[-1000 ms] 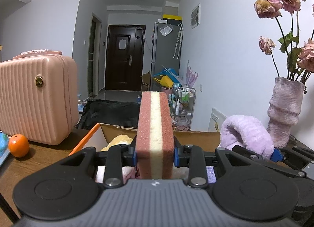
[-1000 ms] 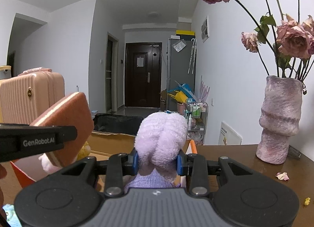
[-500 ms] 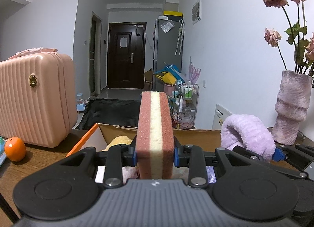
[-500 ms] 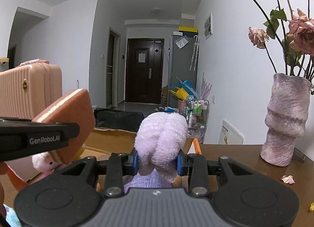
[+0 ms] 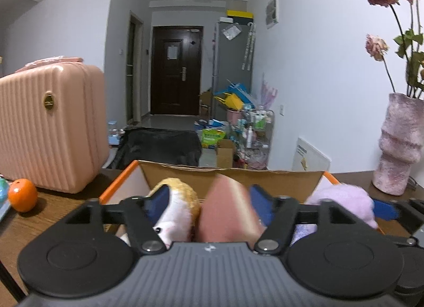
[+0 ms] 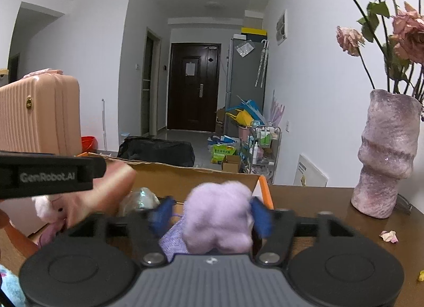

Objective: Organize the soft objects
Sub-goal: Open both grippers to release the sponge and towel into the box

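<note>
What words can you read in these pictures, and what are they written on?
"GenRobot.AI": on the side of the black left claw, seen from the right wrist camera; a little blurred.
White paper sheet on the dark brown door: too small to read.
White board leaning against the wall: print too small to read.
Green packet on the floor: print too blurred to read.
Round gold badge on the pink ribbed suitcase: unreadable.

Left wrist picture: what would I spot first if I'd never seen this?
Probably the pink sponge, blurred, between the left tool's just-opened fingers above the cardboard box. Next, the big pink suitcase at left and the vase of dried roses at right.
</note>
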{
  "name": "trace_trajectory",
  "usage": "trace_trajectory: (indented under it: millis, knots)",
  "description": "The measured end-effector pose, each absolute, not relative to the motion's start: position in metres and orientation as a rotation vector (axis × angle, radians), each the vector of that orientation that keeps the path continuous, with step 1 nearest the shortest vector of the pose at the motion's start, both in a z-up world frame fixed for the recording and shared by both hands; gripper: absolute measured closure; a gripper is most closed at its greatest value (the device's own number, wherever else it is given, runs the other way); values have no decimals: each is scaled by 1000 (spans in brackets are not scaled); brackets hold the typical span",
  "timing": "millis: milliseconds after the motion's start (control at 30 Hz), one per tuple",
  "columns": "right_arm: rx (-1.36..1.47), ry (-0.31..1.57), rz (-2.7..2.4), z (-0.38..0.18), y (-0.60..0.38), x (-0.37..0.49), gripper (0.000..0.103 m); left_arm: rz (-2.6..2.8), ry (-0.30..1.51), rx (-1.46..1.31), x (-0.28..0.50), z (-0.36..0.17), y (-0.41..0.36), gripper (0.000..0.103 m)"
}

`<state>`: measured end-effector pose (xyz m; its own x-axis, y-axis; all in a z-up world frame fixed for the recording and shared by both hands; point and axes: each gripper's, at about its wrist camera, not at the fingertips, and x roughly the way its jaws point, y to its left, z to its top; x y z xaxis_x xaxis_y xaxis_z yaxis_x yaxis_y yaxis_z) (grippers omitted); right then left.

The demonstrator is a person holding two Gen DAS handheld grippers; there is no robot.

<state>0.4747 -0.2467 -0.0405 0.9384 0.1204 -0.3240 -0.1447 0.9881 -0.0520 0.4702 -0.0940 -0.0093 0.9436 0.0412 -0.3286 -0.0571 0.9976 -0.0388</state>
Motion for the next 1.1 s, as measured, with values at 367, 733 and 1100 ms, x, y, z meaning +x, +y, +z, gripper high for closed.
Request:
trace_trajectory:
  millis: [367, 733, 1100]
  knots:
    - [-71, 310, 109, -41, -249, 472, 0, 109, 321, -64, 467, -8, -87, 0]
    - [-51, 299, 110, -41, -252, 471, 0, 116, 325, -61, 466, -8, -89, 0]
    - [-49, 288, 112, -41, -251, 467, 0, 118, 324, -52, 462, -10, -83, 0]
